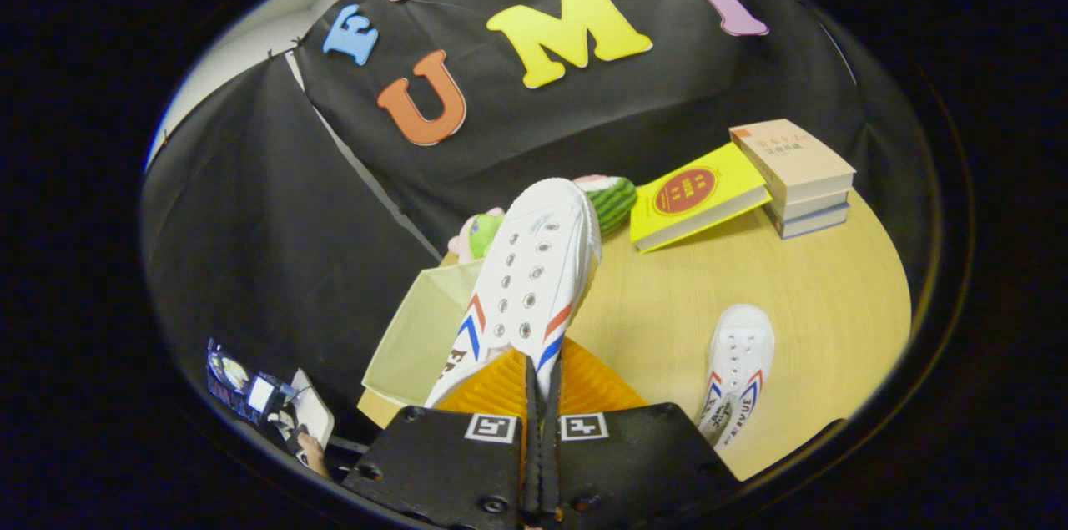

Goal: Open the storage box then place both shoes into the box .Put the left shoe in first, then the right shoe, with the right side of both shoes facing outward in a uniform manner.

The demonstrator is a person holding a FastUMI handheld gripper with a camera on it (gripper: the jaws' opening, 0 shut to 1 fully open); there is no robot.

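Note:
My gripper (pixel 542 371) is shut on a white canvas shoe (pixel 530 280) with red and blue stripes, pinching its heel edge between the fingers. The shoe is lifted off the table and points away from me, toe up toward the wall. Just left of it and below stands the translucent storage box (pixel 417 330) with its opening showing, at the table's left edge. The second white shoe (pixel 736 367) lies on the wooden table (pixel 751 288) to the right of the fingers, toe pointing away.
A yellow book (pixel 697 196) leans against a stack of books (pixel 797 175) at the table's far right. A watermelon toy (pixel 613 200) and a green and pink plush toy (pixel 477 234) sit behind the held shoe. Low on the left, off the table, lies some clutter (pixel 263 401).

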